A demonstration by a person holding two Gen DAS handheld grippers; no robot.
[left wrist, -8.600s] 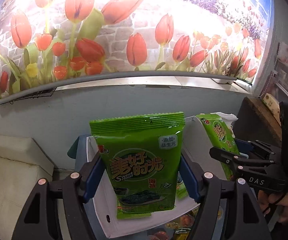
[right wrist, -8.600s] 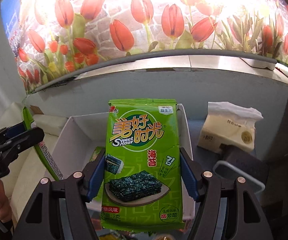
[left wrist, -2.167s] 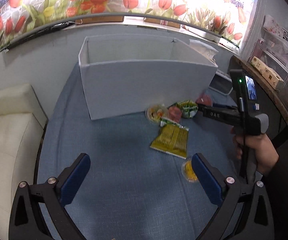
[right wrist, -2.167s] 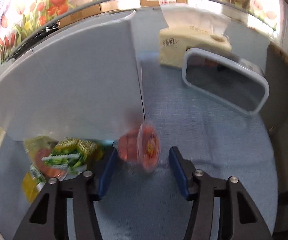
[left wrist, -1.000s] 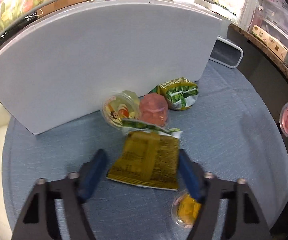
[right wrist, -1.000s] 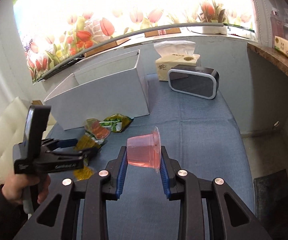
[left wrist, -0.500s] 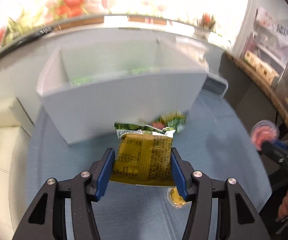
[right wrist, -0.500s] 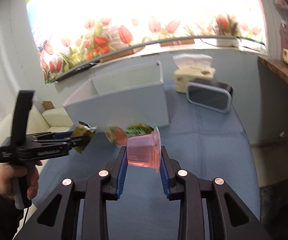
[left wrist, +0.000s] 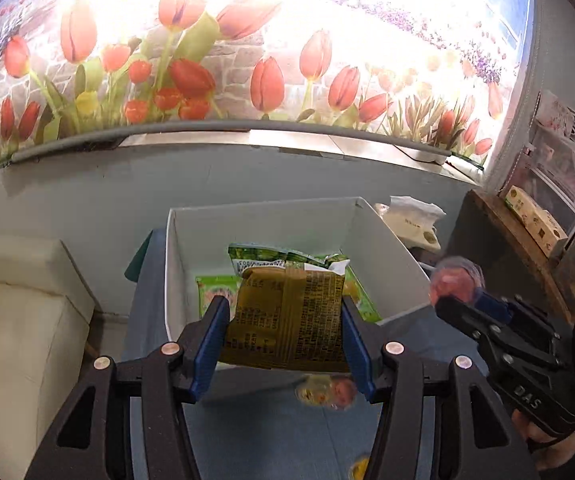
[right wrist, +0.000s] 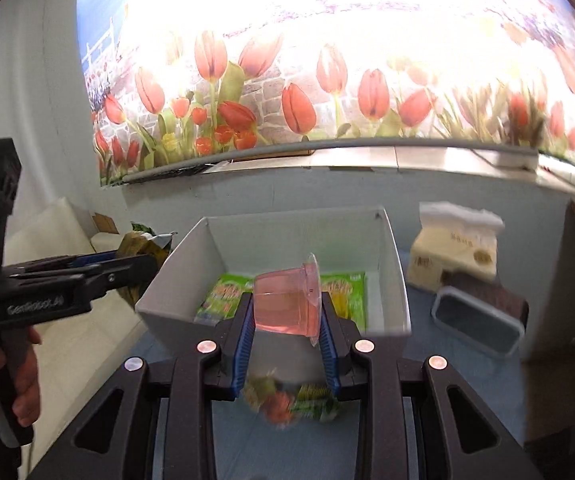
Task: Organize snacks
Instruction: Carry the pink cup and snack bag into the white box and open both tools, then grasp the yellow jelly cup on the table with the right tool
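Note:
My left gripper [left wrist: 285, 336] is shut on an olive-brown snack packet [left wrist: 287, 316] and holds it above the front wall of the white box [left wrist: 391, 256]. Green seaweed packets [left wrist: 215, 290] lie inside the box. My right gripper [right wrist: 287, 332] is shut on a pink jelly cup [right wrist: 287, 306], lying sideways between the pads, in front of the white box [right wrist: 391, 280]. Green packets [right wrist: 223, 294] show on the box floor. The right gripper with its cup [left wrist: 453, 284] shows at the right of the left wrist view. The left gripper [right wrist: 127, 268] shows at the left of the right wrist view.
Loose jelly cups [left wrist: 325, 392] and small snacks [right wrist: 287, 400] lie on the blue tablecloth in front of the box. A tissue pack [right wrist: 455, 252] and a dark lidded container [right wrist: 479, 324] stand right of the box. A white sofa [left wrist: 19, 320] is at the left.
Both grippers have risen and moved toward the box, each still holding its snack. The box's inside with the green packets now shows in both views.

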